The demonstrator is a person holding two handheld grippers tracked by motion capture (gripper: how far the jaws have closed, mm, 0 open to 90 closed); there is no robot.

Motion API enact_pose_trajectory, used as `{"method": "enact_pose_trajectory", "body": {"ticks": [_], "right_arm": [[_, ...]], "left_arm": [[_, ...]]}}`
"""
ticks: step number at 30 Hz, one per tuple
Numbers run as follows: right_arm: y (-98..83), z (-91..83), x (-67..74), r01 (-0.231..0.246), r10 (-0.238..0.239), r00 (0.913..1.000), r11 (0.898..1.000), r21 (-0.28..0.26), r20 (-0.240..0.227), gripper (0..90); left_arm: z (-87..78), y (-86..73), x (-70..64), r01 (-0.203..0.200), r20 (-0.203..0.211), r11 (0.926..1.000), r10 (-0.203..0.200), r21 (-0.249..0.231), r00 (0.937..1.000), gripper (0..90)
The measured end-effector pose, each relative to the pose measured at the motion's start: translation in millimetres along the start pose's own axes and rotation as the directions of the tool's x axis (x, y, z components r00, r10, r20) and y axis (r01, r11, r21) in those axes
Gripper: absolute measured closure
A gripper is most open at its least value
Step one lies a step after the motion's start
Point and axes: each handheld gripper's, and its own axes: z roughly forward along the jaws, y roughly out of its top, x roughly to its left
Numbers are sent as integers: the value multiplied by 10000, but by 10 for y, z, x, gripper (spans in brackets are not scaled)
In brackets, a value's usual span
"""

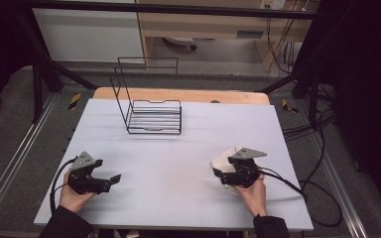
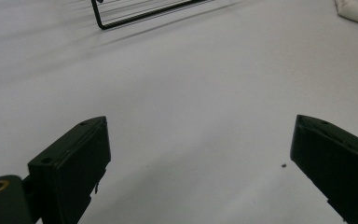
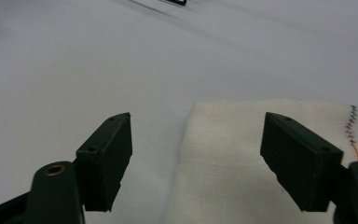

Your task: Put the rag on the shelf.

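Pale grey tabletop (image 1: 178, 163), wire rack (image 1: 151, 116) far centre, dark framed surroundings, left gripper (image 1: 110, 179) released near left, right gripper (image 3: 196, 140) unclenched over folded white cloth (image 3: 233, 158).

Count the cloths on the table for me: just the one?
1. The white cloth lies folded on the table's right side, partly under the right gripper, whose open jaws straddle its left edge. A second cloth beneath that gripper cannot be ruled out.
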Motion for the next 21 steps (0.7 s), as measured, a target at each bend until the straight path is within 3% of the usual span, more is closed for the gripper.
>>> {"method": "enact_pose_trajectory", "body": {"ticks": [5, 10, 15, 21], "right_arm": [[72, 163, 73, 431, -437, 9990, 9982, 421, 137, 399], [115, 256, 79, 216, -233, 9994, 9980, 597, 273, 506], [111, 336, 60, 315, -373, 9978, 9942, 1032, 550, 621], [86, 376, 63, 552, -650, 9947, 9913, 1191, 799, 690]], "left_arm": [[-3, -1, 9, 2, -29, 10000, -2, 21, 10000, 48], [0, 0, 5, -16, -40, 10000, 16, 24, 10000, 50], [-3, -2, 13, 6, -31, 10000, -6, 25, 10000, 52], [3, 1, 2, -16, -39, 10000, 16, 12, 10000, 54]]}}
